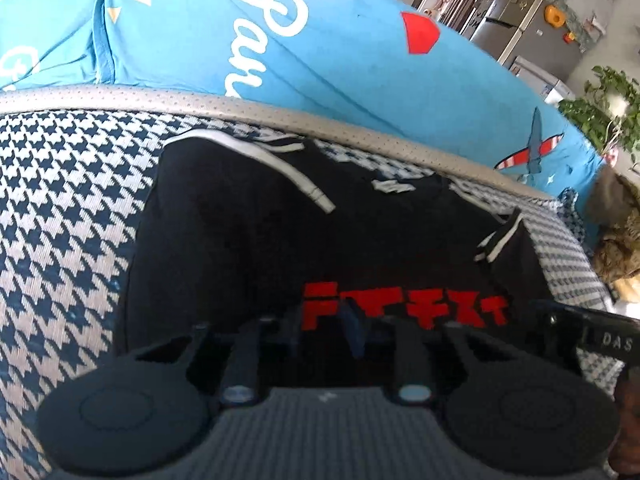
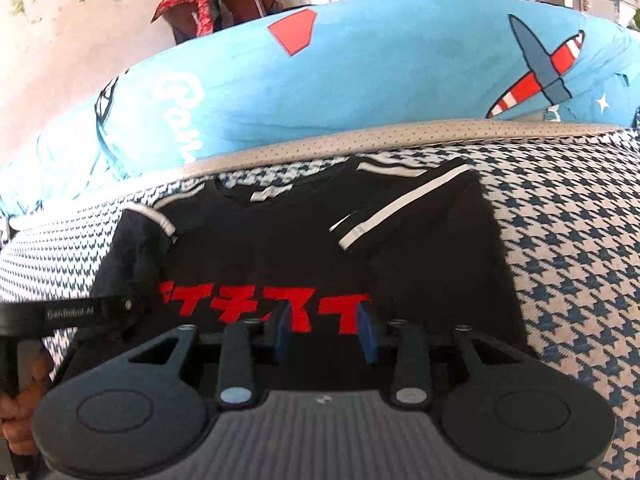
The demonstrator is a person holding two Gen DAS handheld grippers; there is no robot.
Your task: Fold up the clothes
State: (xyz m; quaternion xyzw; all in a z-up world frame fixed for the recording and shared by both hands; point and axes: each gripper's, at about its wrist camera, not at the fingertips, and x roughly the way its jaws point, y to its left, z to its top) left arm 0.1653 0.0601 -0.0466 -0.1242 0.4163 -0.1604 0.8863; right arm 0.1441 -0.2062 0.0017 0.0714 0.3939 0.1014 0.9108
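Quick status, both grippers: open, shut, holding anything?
Left gripper: cannot tell; its fingers are dark and blurred against the black shirt.
Right gripper: open, blue pads apart over the shirt's red print, holding nothing.

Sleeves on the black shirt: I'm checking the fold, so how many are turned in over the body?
2. The left sleeve lies folded in over the black shirt, and the right sleeve crosses in from the other side. No more visible.
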